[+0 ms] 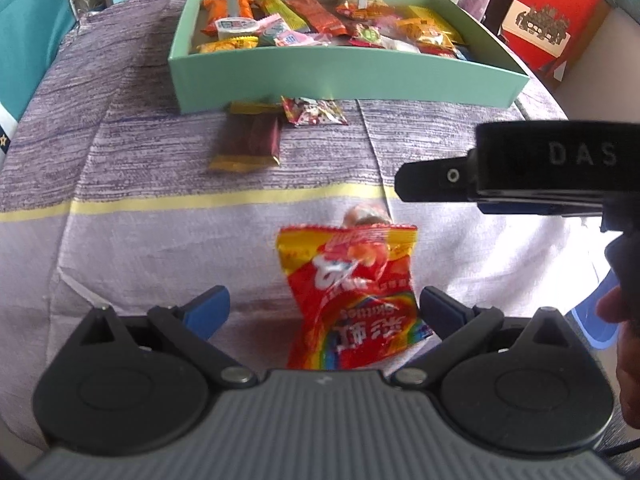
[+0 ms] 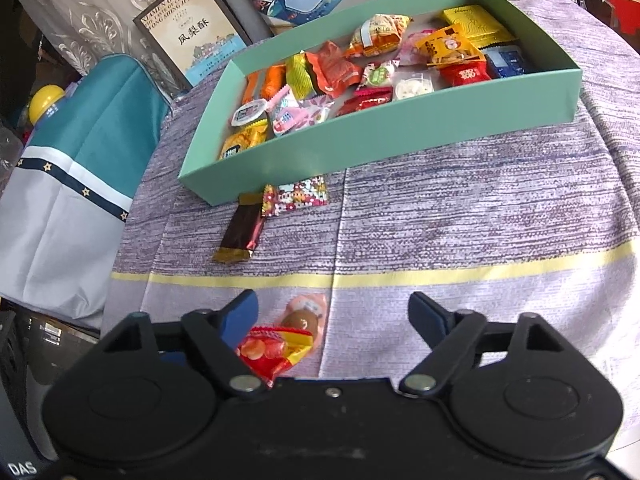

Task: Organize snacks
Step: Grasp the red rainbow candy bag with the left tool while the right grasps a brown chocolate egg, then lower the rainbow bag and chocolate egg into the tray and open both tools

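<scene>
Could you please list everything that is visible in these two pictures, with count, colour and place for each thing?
box: one, mint green, far part of the table, open, filled with many mixed wrapped snacks
Skittles bag: one, red with rainbow, near edge, between the left tool's open fingers
pink candy: one, pink wrapper, brown centre, just beyond the bag
chocolate bar: one, dark brown with gold ends, before the box
patterned packet: one, red and white, against the box front
tablecloth: one, purple with a yellow stripe
left tool: one, black, blue pads, open
right tool: one, black, blue pads, open
</scene>
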